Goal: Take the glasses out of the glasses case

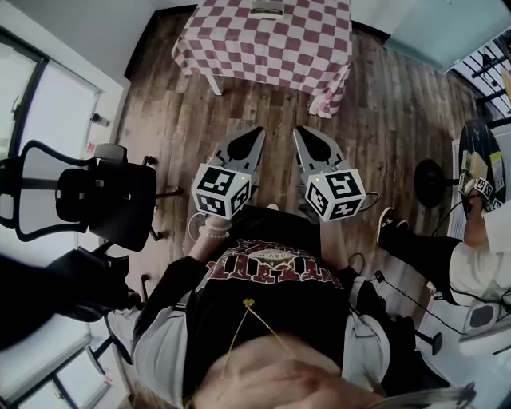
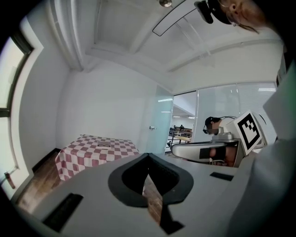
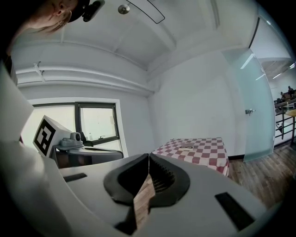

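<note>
A table with a red and white checkered cloth stands across the wooden floor, well ahead of me. A small dark flat thing, probably the glasses case, lies near its far edge; it also shows as the case and the case, too small to tell whether it is open. I hold both grippers at waist height, far short of the table. My left gripper and right gripper are side by side, each with its jaws together and nothing between them.
A black office chair stands at my left. Another person sits at the right beside a black round stand base. A frosted glass door is right of the table, with a window to its left.
</note>
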### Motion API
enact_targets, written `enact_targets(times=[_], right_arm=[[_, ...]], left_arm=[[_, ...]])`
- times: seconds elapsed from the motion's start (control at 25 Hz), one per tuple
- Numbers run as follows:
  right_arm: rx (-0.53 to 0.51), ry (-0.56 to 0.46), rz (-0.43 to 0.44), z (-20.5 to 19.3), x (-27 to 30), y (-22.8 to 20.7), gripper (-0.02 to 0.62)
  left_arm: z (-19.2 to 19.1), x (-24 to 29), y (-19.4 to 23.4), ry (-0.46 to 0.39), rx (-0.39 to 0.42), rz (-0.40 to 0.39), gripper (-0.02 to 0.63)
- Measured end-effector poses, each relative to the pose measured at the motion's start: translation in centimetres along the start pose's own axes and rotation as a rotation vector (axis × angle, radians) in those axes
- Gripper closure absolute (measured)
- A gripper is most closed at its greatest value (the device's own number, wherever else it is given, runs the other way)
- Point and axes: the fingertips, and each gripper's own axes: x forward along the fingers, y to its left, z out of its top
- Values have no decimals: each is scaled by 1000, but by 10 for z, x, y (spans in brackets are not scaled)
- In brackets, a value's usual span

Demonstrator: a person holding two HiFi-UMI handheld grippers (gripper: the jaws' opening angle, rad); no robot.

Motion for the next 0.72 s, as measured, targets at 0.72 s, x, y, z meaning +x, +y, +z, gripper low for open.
enact_targets(times=[0.72], right_arm=[[30,50,30,5,75,-20,575]], left_arm=[[6,48,73,38,-1,-29,607]])
